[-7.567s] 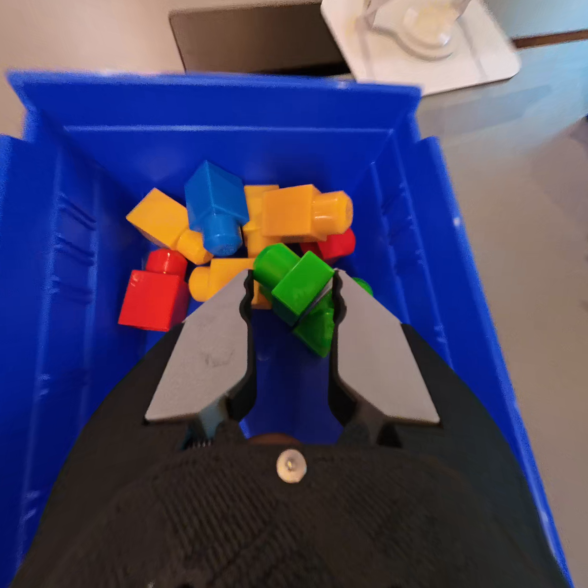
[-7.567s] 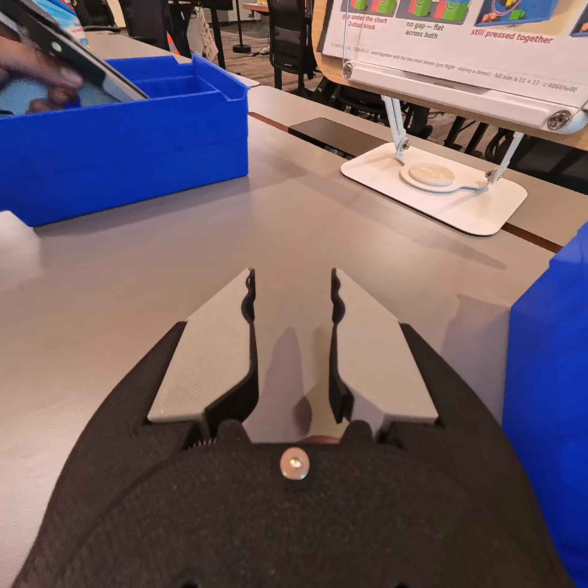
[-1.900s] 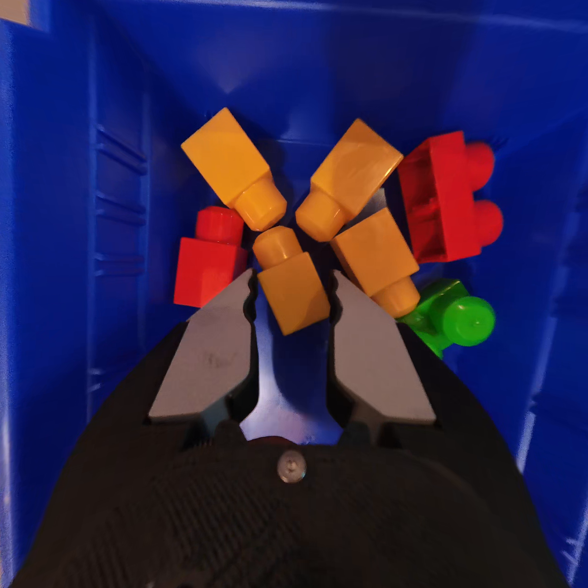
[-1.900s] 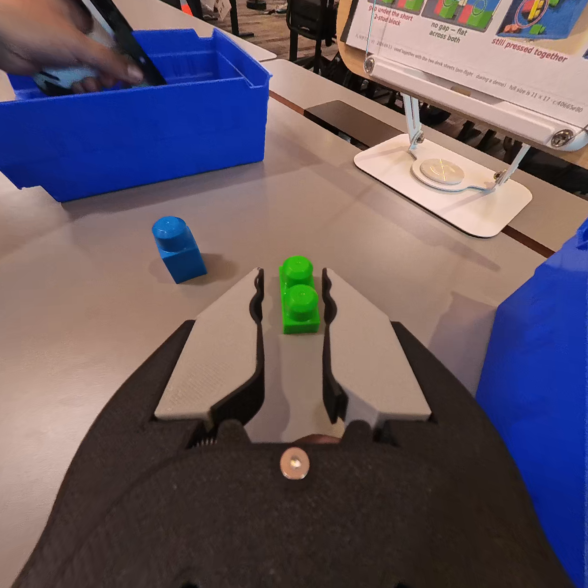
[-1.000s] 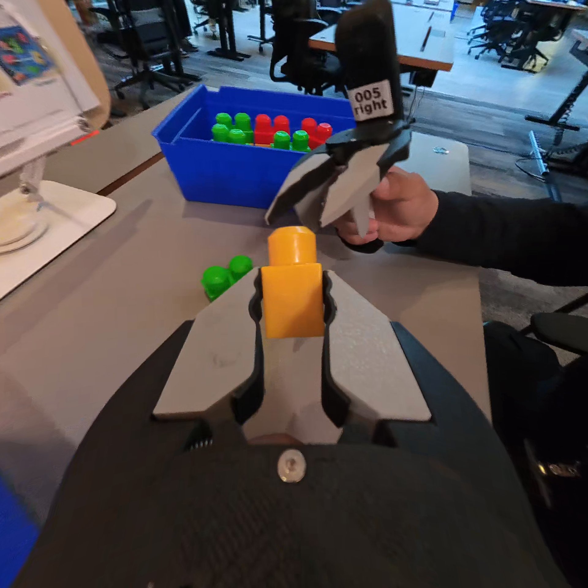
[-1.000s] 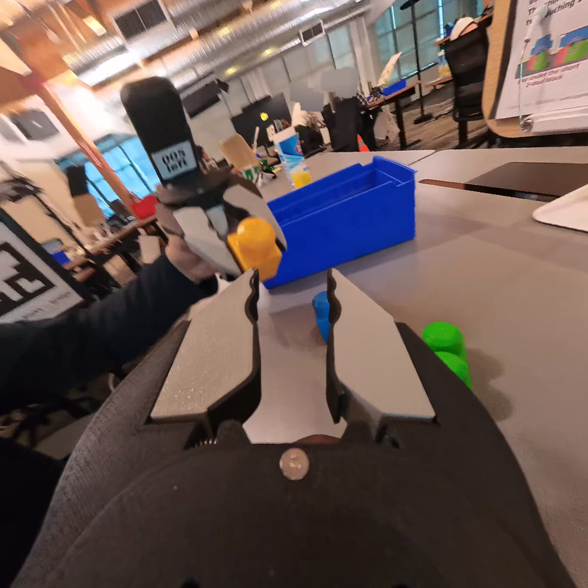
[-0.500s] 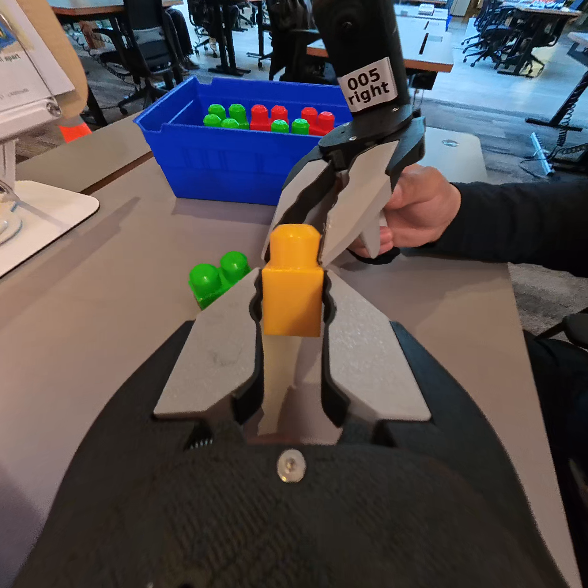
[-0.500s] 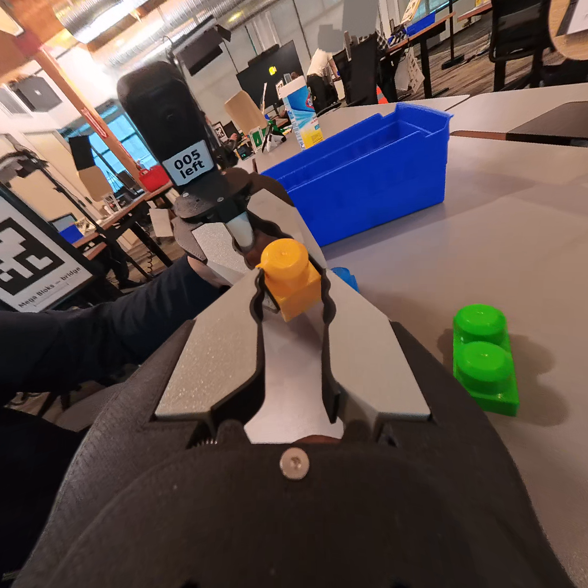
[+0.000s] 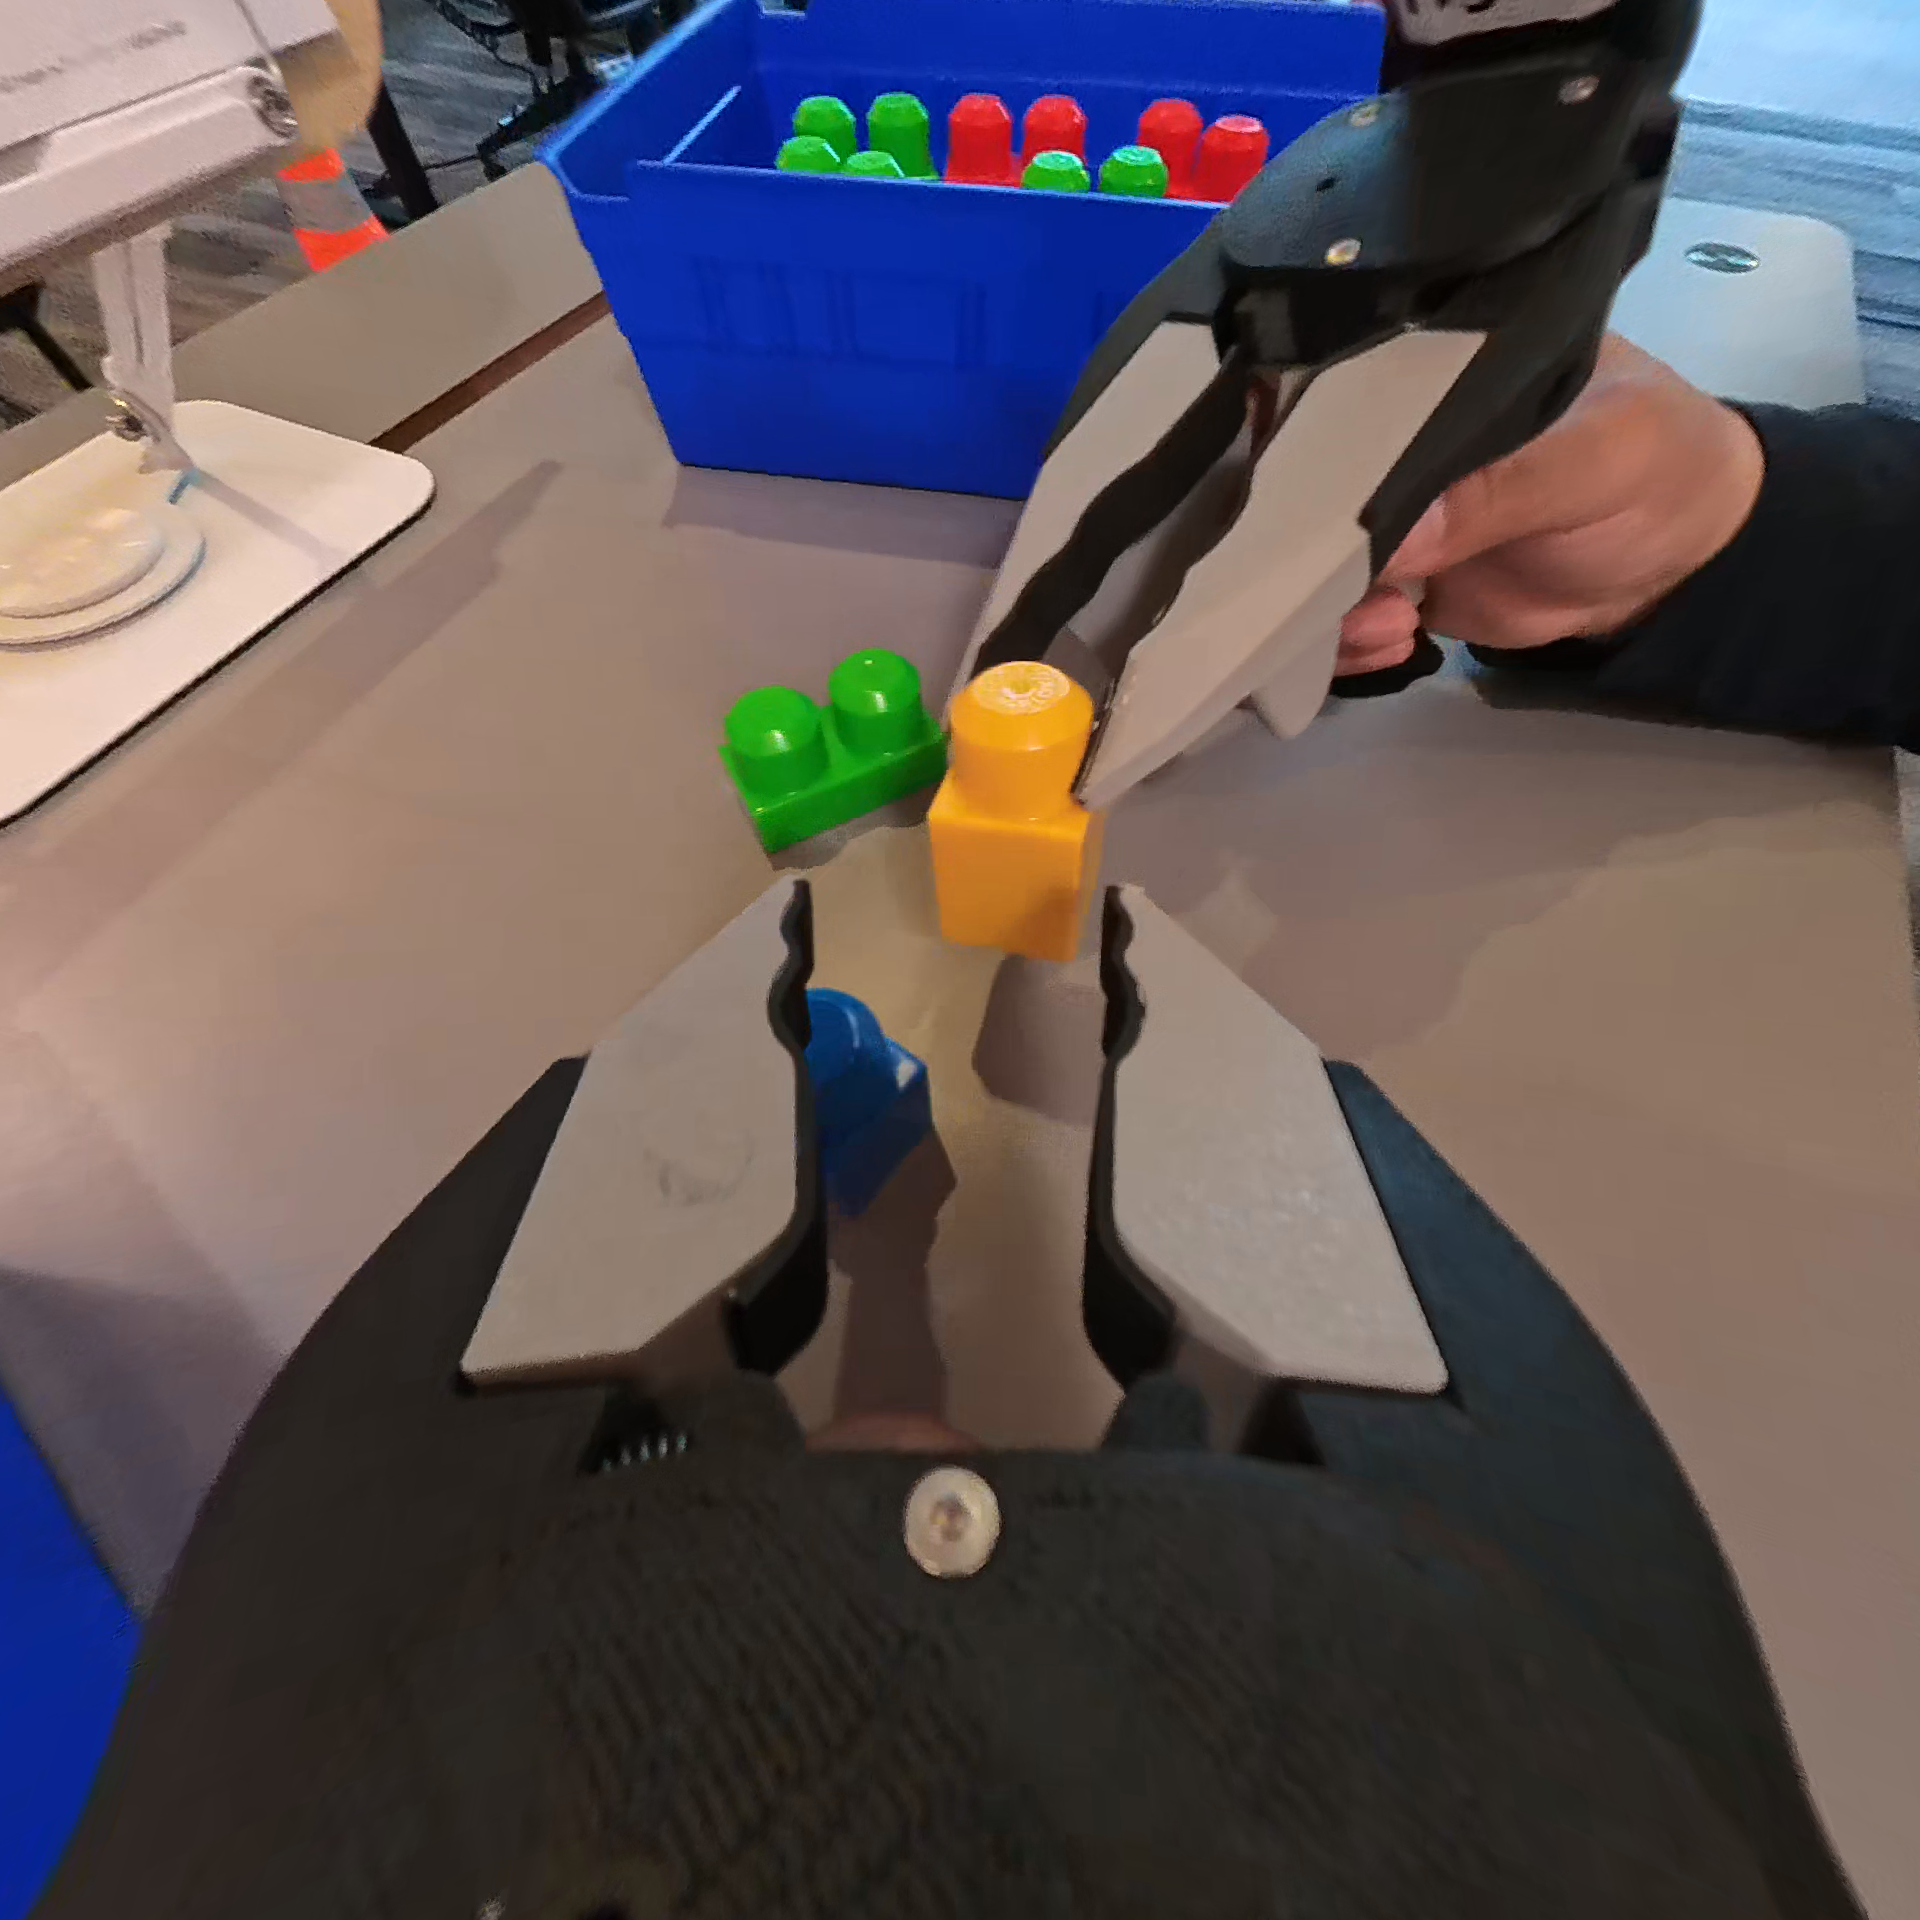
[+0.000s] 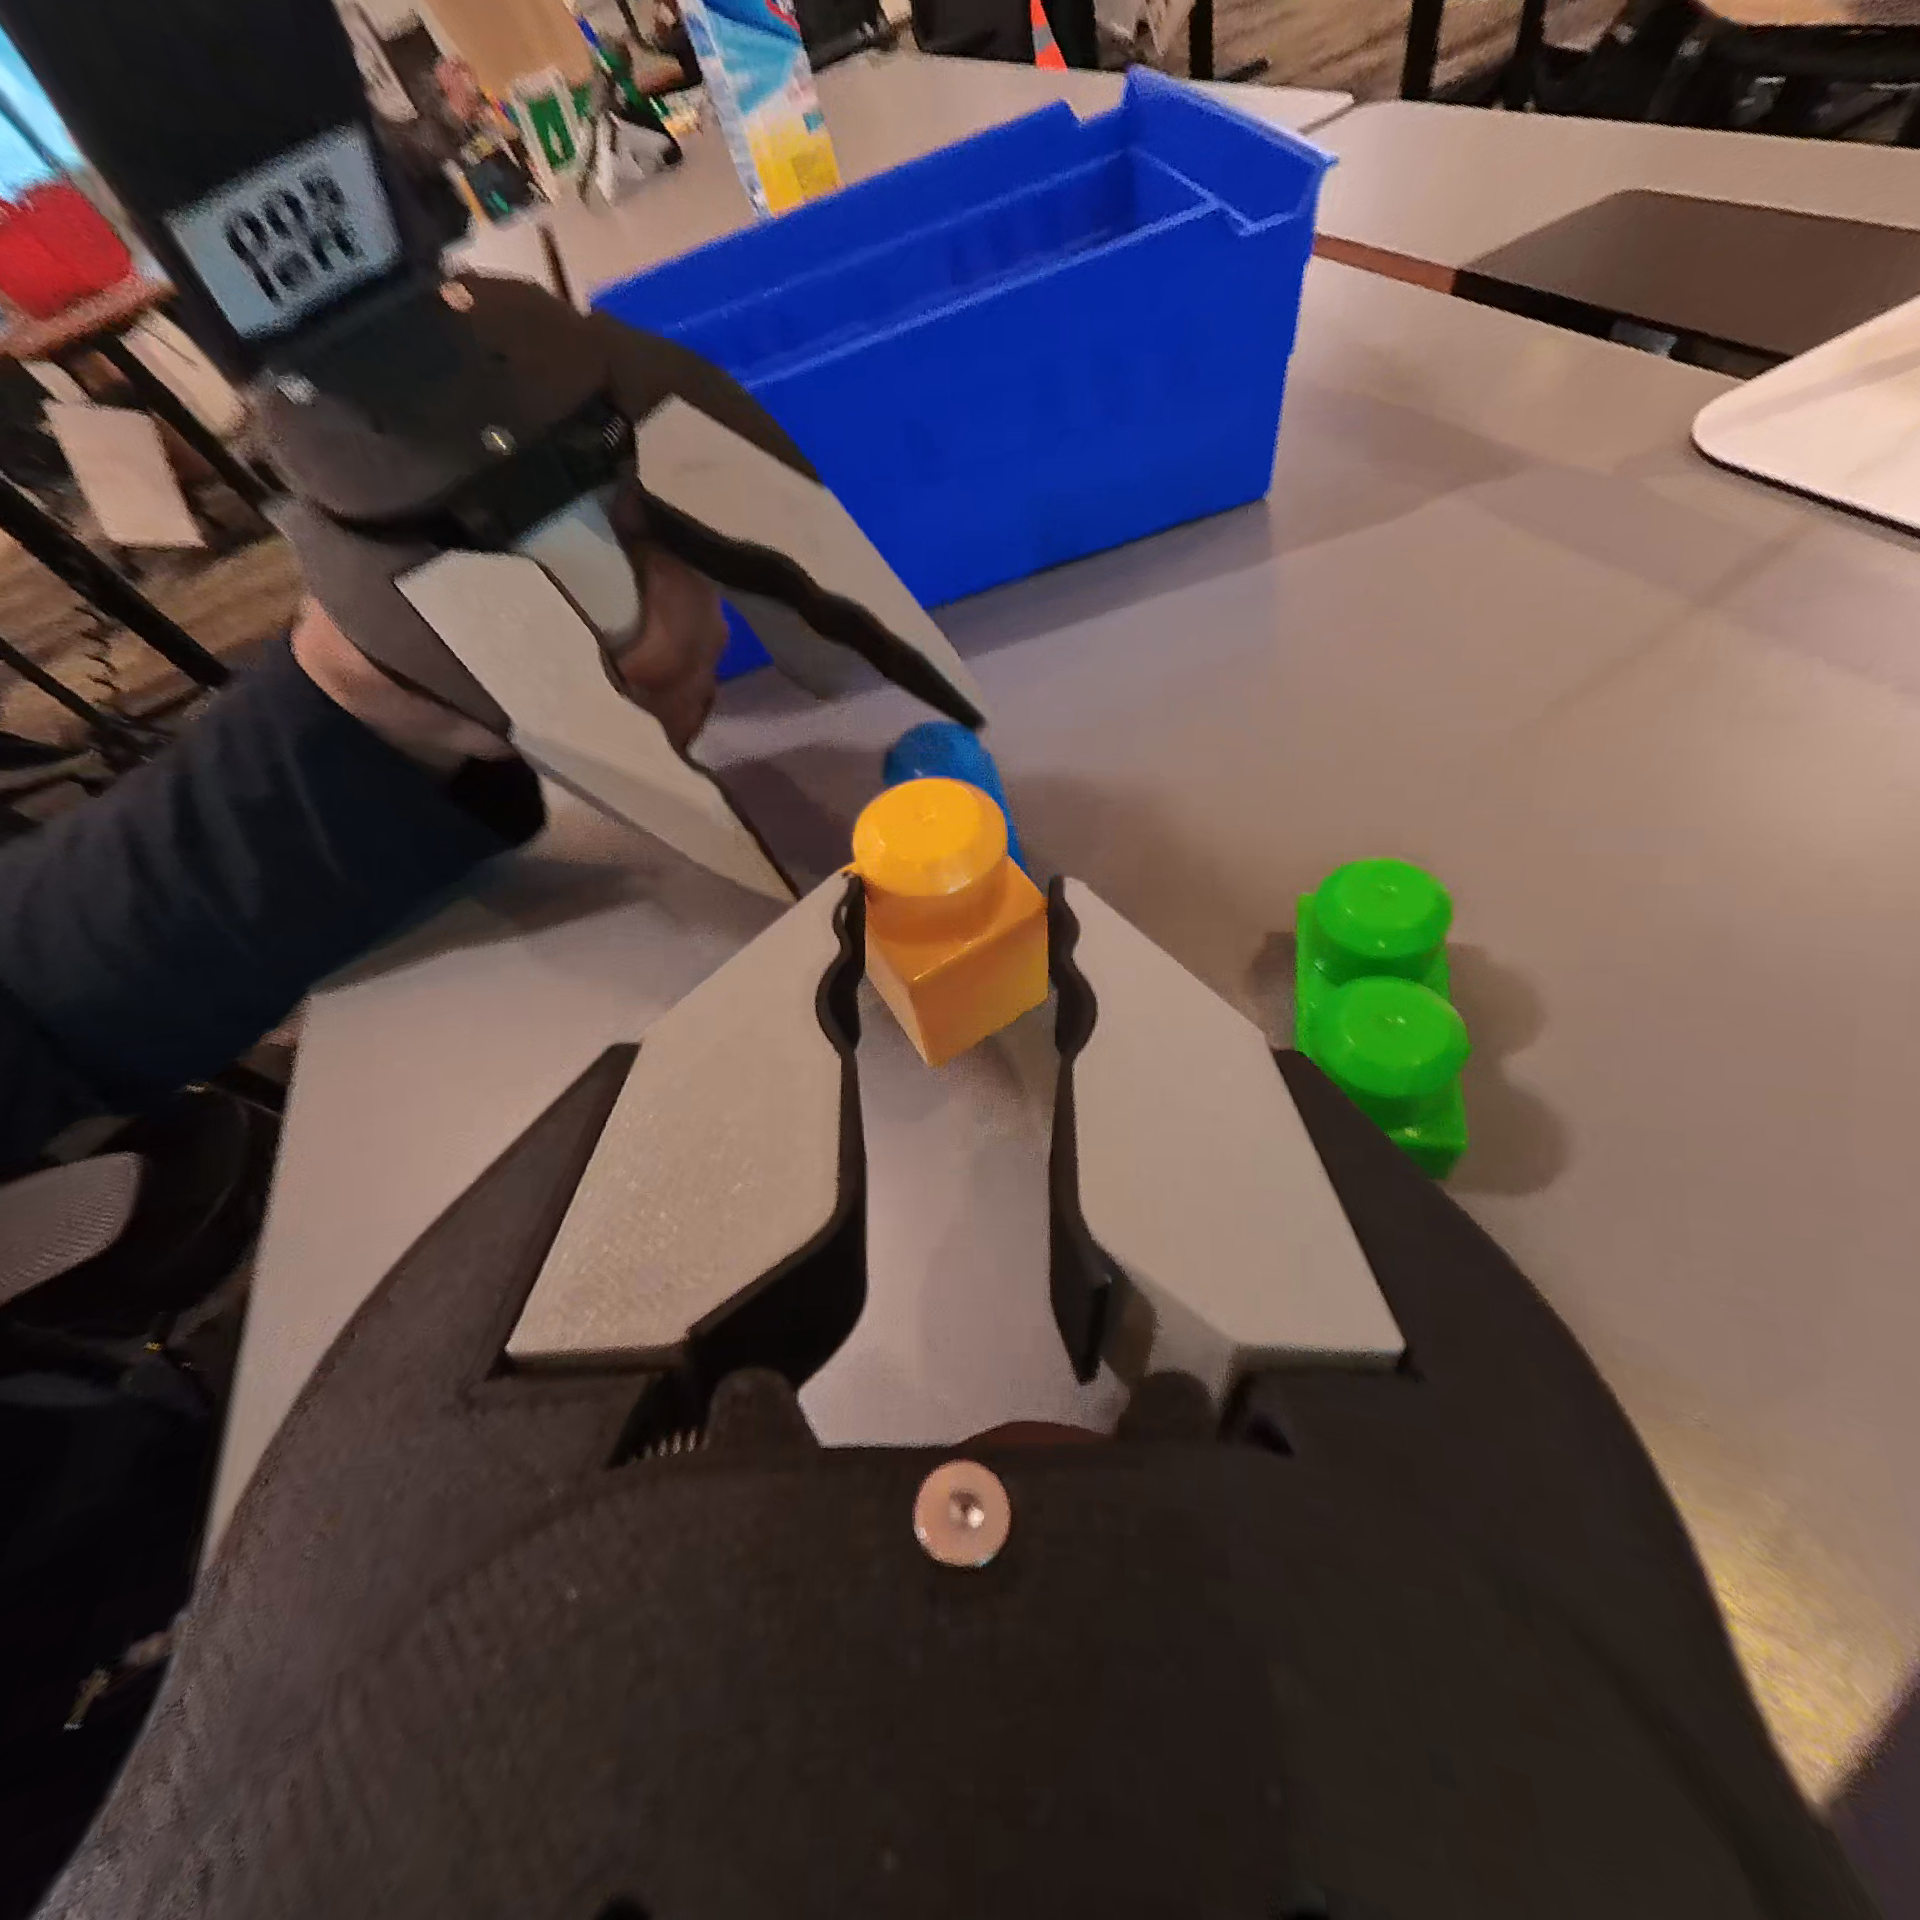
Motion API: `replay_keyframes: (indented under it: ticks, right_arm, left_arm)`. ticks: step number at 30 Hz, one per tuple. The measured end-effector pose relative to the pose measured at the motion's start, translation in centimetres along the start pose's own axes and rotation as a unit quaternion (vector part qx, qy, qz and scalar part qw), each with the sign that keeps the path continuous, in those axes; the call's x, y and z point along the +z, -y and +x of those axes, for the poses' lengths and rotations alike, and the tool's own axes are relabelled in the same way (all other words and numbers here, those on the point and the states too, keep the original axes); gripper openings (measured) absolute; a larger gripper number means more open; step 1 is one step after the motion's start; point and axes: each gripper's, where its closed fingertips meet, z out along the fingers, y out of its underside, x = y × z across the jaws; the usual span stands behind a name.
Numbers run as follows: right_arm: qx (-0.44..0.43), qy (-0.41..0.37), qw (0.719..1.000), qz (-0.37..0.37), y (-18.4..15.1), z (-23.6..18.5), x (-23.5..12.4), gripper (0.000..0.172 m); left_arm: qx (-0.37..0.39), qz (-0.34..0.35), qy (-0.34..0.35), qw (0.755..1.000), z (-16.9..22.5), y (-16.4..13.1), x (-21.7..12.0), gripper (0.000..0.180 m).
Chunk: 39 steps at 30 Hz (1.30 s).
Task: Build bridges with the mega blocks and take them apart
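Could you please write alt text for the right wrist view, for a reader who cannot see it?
The right gripper grips a yellow one-stud block above a grey table. The left gripper, jaws open, hangs just beyond it, over a blue block. A green two-stud block lies to the right, a blue bin behind.

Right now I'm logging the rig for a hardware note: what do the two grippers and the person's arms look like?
Both match. The left gripper and right gripper each have a rounded, textured black body, two flat grey wedge-shaped fingers with wavy black pads, and a silver screw at the centre. Each black upright handle carries a white label. The sleeves are dark.
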Motion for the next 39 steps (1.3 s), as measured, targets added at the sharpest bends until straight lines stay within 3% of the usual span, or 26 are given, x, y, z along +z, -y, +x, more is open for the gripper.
replay_keyframes:
  ticks: [7, 14, 18, 22, 26, 33, 36, 39]
  right_arm:
    - [-0.070, -0.073, 0.990, -0.096, -2.9, 1.7, 0.6, 0.032]
    - [-0.067, -0.061, 0.990, -0.109, -3.5, 1.7, 0.5, 0.032]
    - [-0.068, -0.049, 0.994, -0.076, -2.2, 1.6, -0.3, 0.036]
    - [-0.039, -0.084, 0.995, -0.028, -0.5, 3.3, -1.7, 0.042]
    - [-0.032, -0.187, 0.981, -0.046, -1.3, 7.3, -2.3, 0.044]
    - [-0.016, -0.201, 0.971, -0.129, -4.6, 9.5, 0.5, 0.047]
    - [-0.027, -0.205, 0.966, -0.153, -5.2, 9.9, 0.9, 0.033]
    - [-0.038, -0.190, 0.969, -0.154, -5.1, 9.4, 1.1, 0.032]
  left_arm:
    - [-0.004, -0.041, 0.037, 0.998, -2.1, -1.9, -0.4, 0.054]
    - [0.020, -0.127, 0.071, 0.989, -3.4, -5.5, 0.7, 0.054]
    - [0.040, -0.160, 0.074, 0.984, -3.5, -6.9, 1.3, 0.054]
    - [0.034, -0.153, 0.067, 0.985, -3.5, -7.0, 1.5, 0.053]
    - [0.029, -0.146, 0.057, 0.987, -3.5, -7.0, 1.5, 0.047]
    - [0.027, -0.150, 0.043, 0.987, -3.1, -7.1, 1.4, 0.047]
    - [0.037, -0.155, 0.023, 0.987, -2.2, -7.2, 1.4, 0.047]
    - [0.048, -0.161, -0.009, 0.986, -0.9, -7.4, 1.1, 0.046]
